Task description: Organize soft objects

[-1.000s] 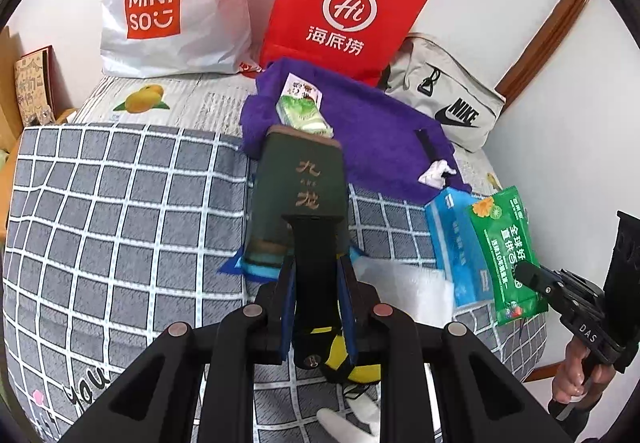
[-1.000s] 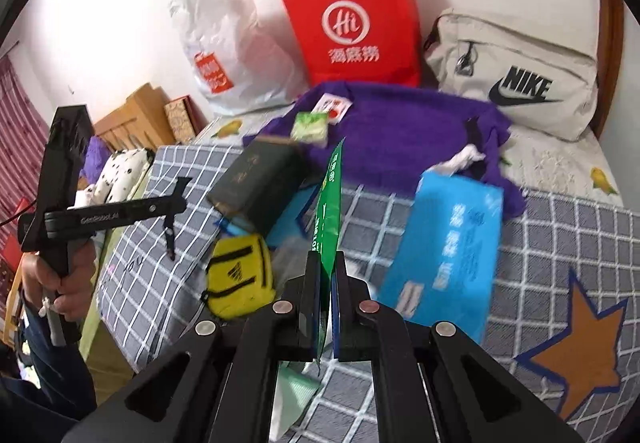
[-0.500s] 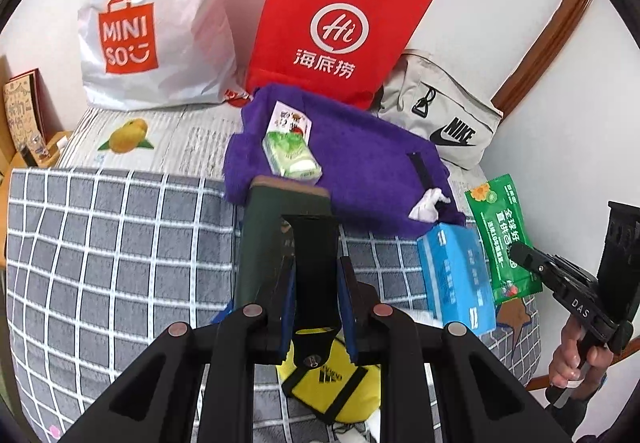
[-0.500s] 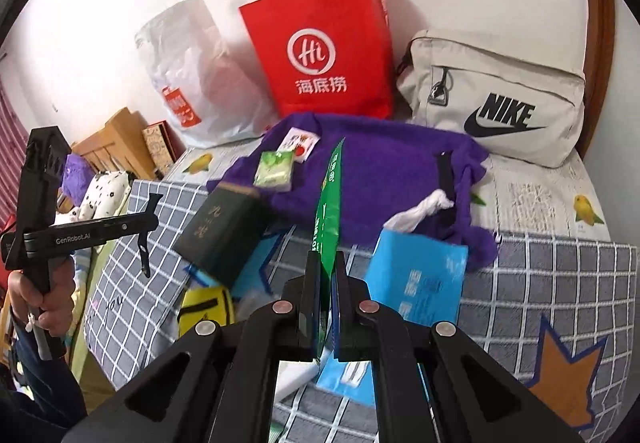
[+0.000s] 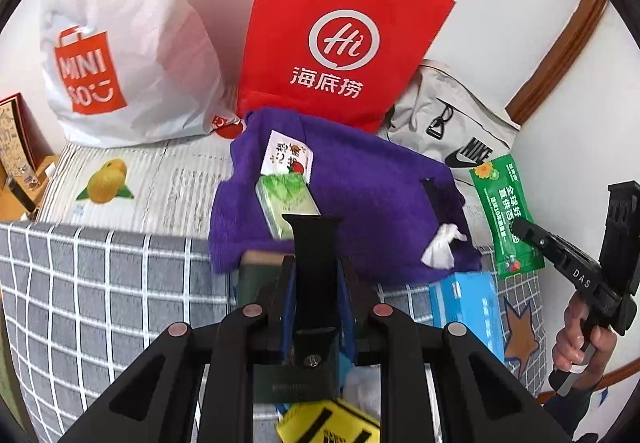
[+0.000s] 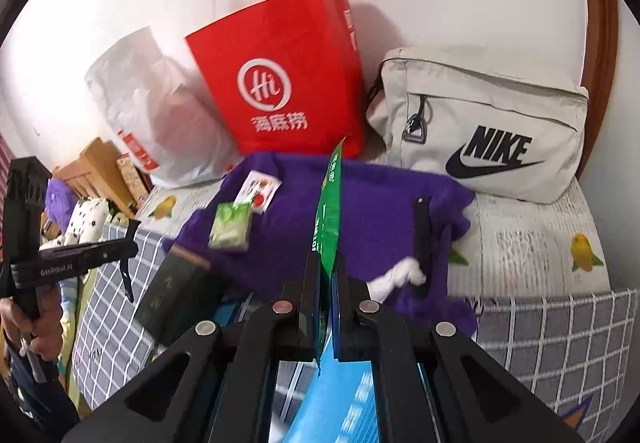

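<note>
My left gripper [image 5: 316, 267] is shut on a flat black strip [image 5: 314, 239] that stands up between its fingers. It hovers over a dark green box [image 5: 256, 275], near the edge of a purple cloth [image 5: 360, 195]. A green tissue pack [image 5: 286, 199] and a white card [image 5: 288, 157] lie on that cloth. My right gripper [image 6: 328, 263] is shut on a green packet [image 6: 328, 211], held upright and edge-on over the purple cloth [image 6: 360, 203]. A blue tissue pack [image 6: 340, 395] lies under it. The left wrist view shows the green packet [image 5: 506, 215] at the right.
A red paper bag [image 5: 340, 31], a white plastic bag [image 5: 120, 43] and a beige Nike bag [image 6: 488, 131] stand against the wall at the bed's head. A crumpled white tissue [image 6: 400, 275] and a yellow pouch [image 5: 328, 423] lie on the checked bedcover [image 5: 100, 303]. Wooden furniture [image 6: 96, 167] flanks the left.
Both grippers have moved forward toward the purple cloth and the bags, each keeping its grip. The dark green box and yellow pouch have slid down toward the bottom of both views.
</note>
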Action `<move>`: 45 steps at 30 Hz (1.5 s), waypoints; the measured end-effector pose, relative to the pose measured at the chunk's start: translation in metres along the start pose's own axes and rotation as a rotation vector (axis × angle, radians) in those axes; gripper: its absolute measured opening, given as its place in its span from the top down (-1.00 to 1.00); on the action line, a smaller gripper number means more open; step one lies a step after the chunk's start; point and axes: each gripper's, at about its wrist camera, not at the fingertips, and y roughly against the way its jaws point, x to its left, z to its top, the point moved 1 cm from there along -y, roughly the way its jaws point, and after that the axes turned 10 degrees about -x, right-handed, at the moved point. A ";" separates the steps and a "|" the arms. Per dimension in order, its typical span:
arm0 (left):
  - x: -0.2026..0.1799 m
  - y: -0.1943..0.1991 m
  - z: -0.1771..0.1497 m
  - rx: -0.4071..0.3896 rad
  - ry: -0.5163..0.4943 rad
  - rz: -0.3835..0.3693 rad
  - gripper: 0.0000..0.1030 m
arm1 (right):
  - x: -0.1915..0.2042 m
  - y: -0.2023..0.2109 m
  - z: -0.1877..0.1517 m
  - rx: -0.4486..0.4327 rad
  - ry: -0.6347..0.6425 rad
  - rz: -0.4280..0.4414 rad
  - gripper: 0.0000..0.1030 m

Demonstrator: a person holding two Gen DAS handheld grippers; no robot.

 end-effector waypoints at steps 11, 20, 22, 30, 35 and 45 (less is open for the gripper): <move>0.006 -0.046 0.036 0.019 0.022 0.008 0.63 | -0.030 -0.068 0.022 0.067 -0.065 -0.015 0.91; 0.004 -0.086 0.046 0.066 0.007 0.008 0.63 | -0.055 -0.118 0.012 0.168 -0.101 -0.049 0.91; 0.005 -0.094 0.047 0.078 0.011 0.011 0.63 | -0.059 -0.125 0.010 0.187 -0.106 -0.055 0.91; -0.001 -0.117 0.054 0.113 0.006 -0.007 0.63 | -0.070 -0.145 0.001 0.235 -0.104 -0.070 0.89; -0.011 -0.133 0.060 0.134 -0.004 -0.024 0.63 | -0.070 -0.149 -0.005 0.263 -0.078 -0.071 0.83; -0.020 -0.168 0.065 0.174 0.005 -0.024 0.63 | -0.057 -0.123 -0.001 0.177 0.069 -0.130 0.19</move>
